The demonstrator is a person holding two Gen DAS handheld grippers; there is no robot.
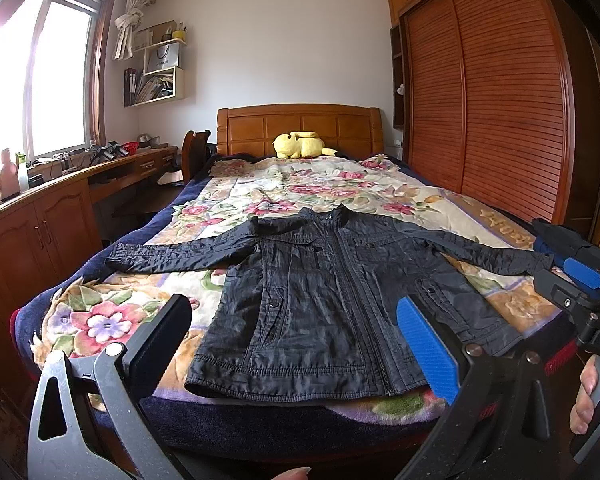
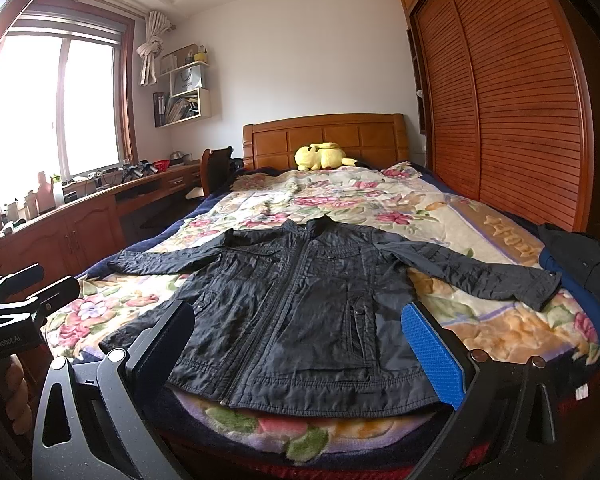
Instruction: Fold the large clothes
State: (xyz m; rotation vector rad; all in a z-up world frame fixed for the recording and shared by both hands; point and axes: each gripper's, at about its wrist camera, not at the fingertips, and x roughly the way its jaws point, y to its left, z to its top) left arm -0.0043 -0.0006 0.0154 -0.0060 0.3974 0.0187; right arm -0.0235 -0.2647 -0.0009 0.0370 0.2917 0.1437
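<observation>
Lying flat and face up on a floral plush blanket that covers a wooden-framed bed, a dark navy zip-front jacket has both sleeves spread out to the sides and its hem near the foot of the bed. Its zip is closed and its collar points toward the carved wooden headboard, where a yellow plush toy rests. Both handheld tongs hover above the foot of the bed, apart from the jacket. On the left gripper the two fingers stand wide apart with nothing between them. The right gripper is likewise spread wide and holds nothing. Another dark garment lies bunched at the bed's right edge. Slatted wooden wardrobe doors line the right wall.
</observation>
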